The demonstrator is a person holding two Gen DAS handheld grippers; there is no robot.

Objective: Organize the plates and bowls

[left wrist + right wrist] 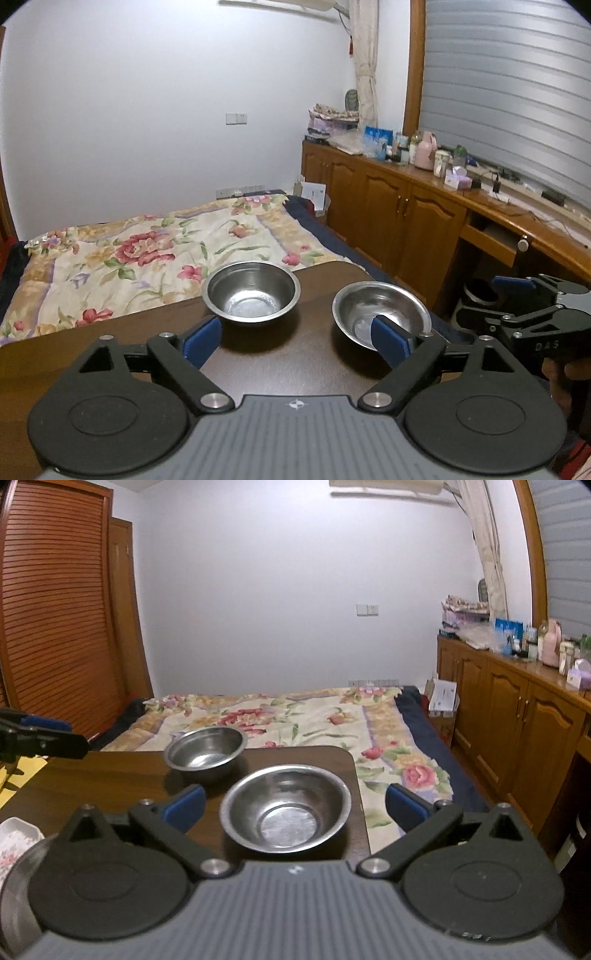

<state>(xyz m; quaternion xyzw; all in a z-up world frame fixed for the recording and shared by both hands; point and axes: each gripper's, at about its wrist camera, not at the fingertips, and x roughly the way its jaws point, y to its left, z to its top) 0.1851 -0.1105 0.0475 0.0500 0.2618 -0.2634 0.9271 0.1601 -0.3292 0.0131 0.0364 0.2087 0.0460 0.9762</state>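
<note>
Two empty steel bowls stand on a dark wooden table [277,369]. In the left wrist view the far bowl [251,291] sits just beyond my open left gripper [297,338], nothing between its blue pads. Its right fingertip [388,339] overlaps the near rim of the second bowl [380,310]. In the right wrist view that second bowl [286,808] lies between the spread fingers of my open right gripper [295,805], untouched. The far bowl [205,753] sits behind it to the left. The right gripper [491,299] hangs off the table's right edge.
A floral dish [18,842] and a steel plate rim [14,886] sit at the table's near left. The left gripper [44,734] shows at the left edge. A flowered bed [166,251] lies beyond the table; wooden cabinets [388,206] run along the right.
</note>
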